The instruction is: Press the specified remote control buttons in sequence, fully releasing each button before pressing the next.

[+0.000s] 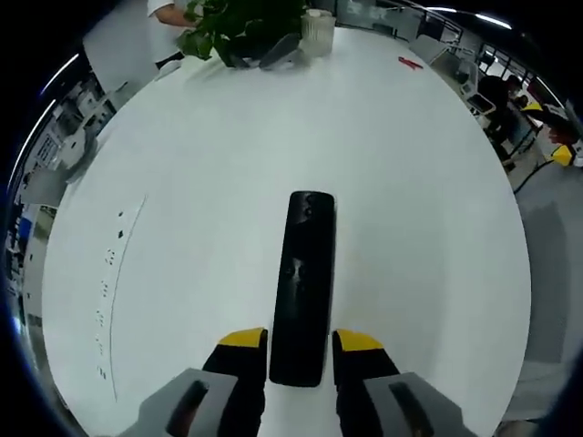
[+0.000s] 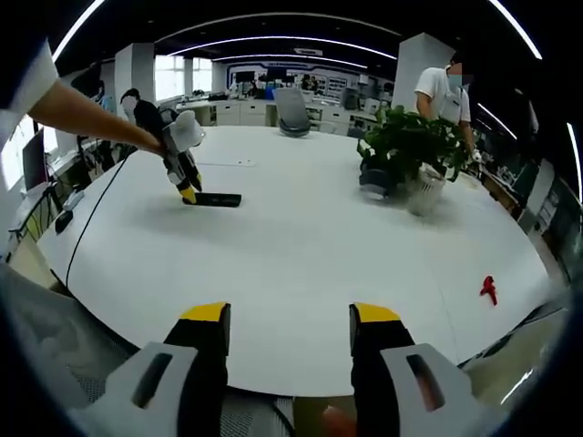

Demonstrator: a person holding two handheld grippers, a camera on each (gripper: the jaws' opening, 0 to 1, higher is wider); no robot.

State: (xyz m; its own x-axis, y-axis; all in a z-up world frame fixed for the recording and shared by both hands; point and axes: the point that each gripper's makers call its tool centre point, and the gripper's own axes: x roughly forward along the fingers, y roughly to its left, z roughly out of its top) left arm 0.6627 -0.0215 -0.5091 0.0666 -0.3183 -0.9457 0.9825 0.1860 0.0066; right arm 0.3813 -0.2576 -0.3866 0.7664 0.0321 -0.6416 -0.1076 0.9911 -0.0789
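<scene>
Left gripper view: the left hand-held gripper (image 1: 301, 344) stands with its yellow-tipped jaws on either side of the near end of a black remote control (image 1: 302, 284), pinching it; the remote lies flat on the white counter (image 1: 410, 228), its length running away from the camera; a potted plant (image 1: 241, 27) and a pale ribbed container (image 1: 318, 32) stand at the far edge of the counter, and a small red object (image 1: 409, 62) lies near the far right edge.

Right gripper view: the right hand-held gripper (image 2: 287, 328) hangs above the near edge of the counter (image 2: 301, 264) with its jaws spread and nothing between them; well apart, at far left, the left hand-held gripper (image 2: 188, 192) meets one end of the remote control (image 2: 215, 199); the potted plant (image 2: 410, 146) stands at the right; the red object (image 2: 489, 289) lies near the right edge; a person in a white shirt (image 2: 444, 91) stands behind the plant.
</scene>
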